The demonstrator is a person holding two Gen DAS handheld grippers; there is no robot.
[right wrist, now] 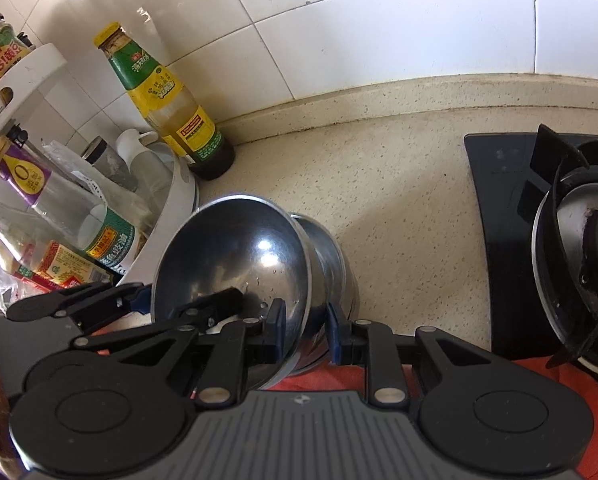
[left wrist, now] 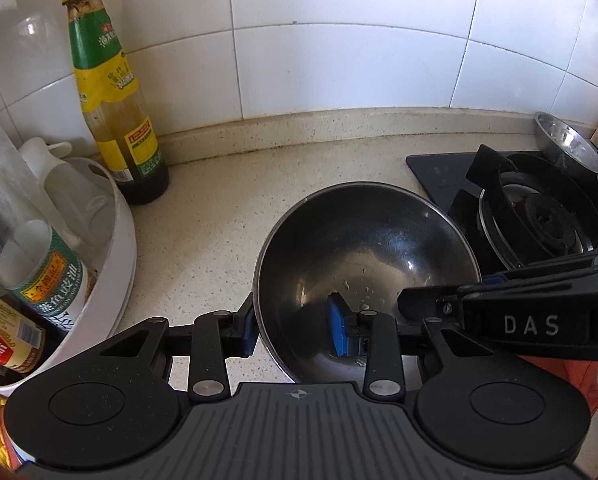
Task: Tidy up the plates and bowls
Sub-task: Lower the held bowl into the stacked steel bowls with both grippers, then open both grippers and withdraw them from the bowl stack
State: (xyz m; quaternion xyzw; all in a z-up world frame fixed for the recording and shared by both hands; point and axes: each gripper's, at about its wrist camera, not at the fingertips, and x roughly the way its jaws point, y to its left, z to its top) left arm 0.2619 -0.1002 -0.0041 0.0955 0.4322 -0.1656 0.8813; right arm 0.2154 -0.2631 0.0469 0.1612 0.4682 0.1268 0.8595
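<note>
Both grippers (left wrist: 295, 330) (right wrist: 305, 330) clamp a steel bowl's (left wrist: 363, 248) rim, holding it tilted above the counter (left wrist: 219, 208). Next, likely: lower it level, then release.

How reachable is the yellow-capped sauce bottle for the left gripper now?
Probably not yet: the left gripper is shut on the rim of the steel bowl. The counter towards the sauce bottle looks free once it lets go.

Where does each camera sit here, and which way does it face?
Left wrist: on the left gripper, angled down at a steel bowl it clamps by the rim; right gripper shows.
Right wrist: on the right gripper, angled down, clamping the bowl's other rim.
Shared: bowl, sauce bottle, stove.
</note>
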